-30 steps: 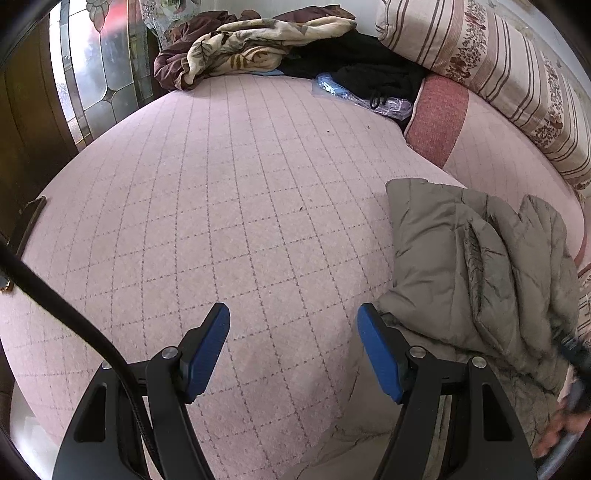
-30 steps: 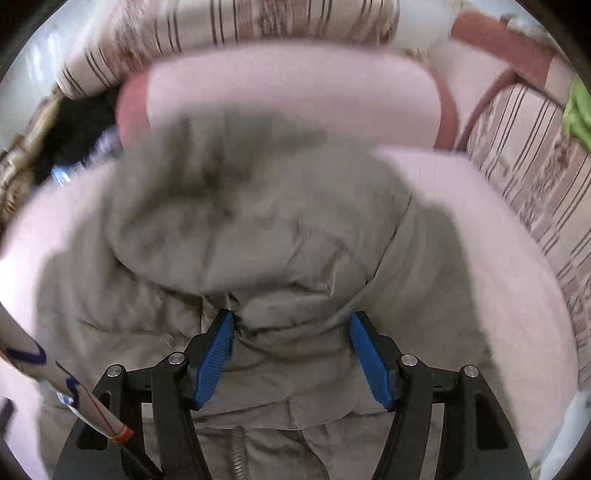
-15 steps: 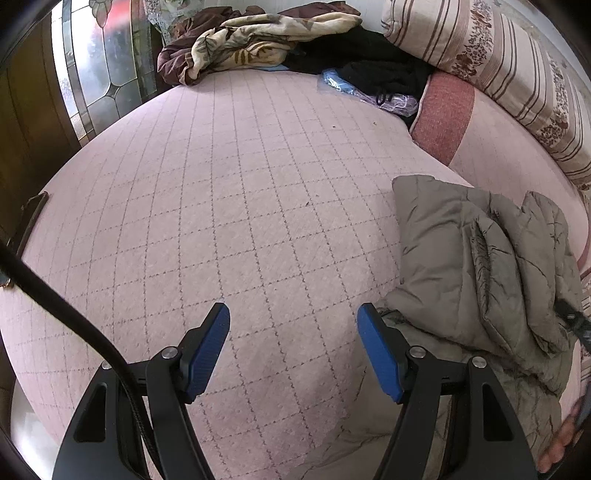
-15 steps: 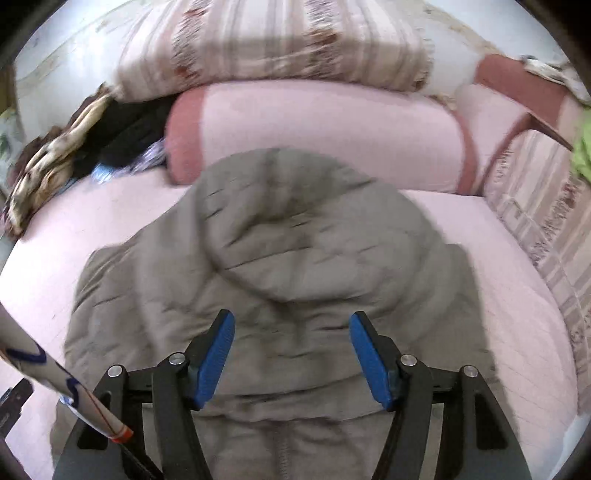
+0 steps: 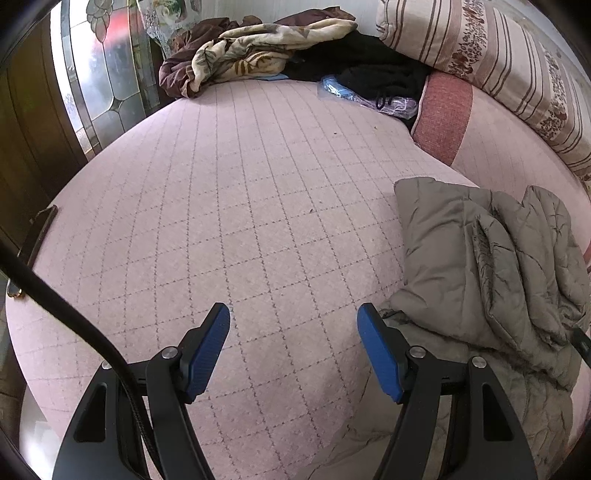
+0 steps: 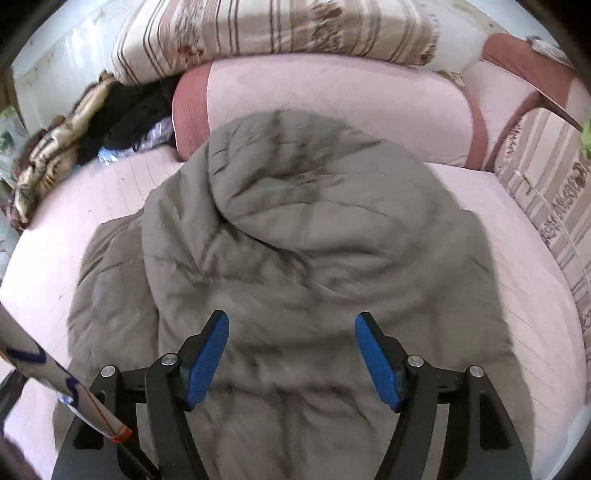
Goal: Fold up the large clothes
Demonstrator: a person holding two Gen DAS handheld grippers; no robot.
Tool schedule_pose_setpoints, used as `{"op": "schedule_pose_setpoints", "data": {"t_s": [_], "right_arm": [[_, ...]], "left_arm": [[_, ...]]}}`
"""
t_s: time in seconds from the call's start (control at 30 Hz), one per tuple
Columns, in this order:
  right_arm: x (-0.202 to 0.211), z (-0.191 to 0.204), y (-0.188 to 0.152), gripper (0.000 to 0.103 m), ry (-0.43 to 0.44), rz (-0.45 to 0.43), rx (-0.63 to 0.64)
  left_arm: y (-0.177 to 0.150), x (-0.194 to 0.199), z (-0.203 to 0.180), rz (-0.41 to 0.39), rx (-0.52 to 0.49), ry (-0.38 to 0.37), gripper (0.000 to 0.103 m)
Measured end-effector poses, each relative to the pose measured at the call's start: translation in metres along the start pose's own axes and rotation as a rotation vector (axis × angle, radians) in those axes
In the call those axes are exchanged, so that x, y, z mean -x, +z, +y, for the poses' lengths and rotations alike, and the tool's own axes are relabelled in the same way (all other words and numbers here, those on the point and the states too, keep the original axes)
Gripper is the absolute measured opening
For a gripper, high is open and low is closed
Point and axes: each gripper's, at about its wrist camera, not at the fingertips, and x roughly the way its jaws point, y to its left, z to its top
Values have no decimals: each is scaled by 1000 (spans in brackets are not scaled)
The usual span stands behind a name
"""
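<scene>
A grey-olive padded jacket (image 6: 295, 236) lies folded on the pink quilted bed (image 5: 229, 206), its hood bunched on top. The right wrist view looks down on it. My right gripper (image 6: 291, 332) hangs above the jacket's lower part; its jaws are opening and nothing is between them. In the left wrist view the same jacket (image 5: 480, 258) lies at the right side. My left gripper (image 5: 293, 325) stands open over bare bedspread just left of the jacket's edge, holding nothing.
A heap of blankets and dark clothes (image 5: 280, 51) lies at the far end of the bed. A pink bolster (image 6: 332, 103) and striped cushions (image 6: 273, 33) line the far side behind the jacket. A glazed wooden door (image 5: 92, 74) stands at the left.
My right gripper has lifted and drawn back from the jacket, so more of the jacket and bolster shows; its jaws widened slightly. The left gripper has stayed put.
</scene>
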Motion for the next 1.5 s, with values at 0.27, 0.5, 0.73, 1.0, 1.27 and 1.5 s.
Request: {"op": "schedule_pose_setpoints", "data": {"t_s": [0.27,0.5,0.73,1.0,1.27,1.5], "right_arm": [[70,-128,-64,78,-16,49,-186],[108,-227,-119,81,-87,64,-267],[104,-275,-158,83,-48,102,-347],[86,-280,-178,85,67,110,-368],[69,-279,-188,86,130,117,-353],[46,-280,-194,87,194,139,-398]], "left_arm": [[-19,17,-9,-61,-53,81,71],[-61,47,-13,-131,-106,93,71],[-100,62,-6,-41,-124,43,70],[-106,84,17,19,-181,-27,70],[-107,55,43,179,-74,-221,70],[-117,24,53,270,78,-370,71]]}}
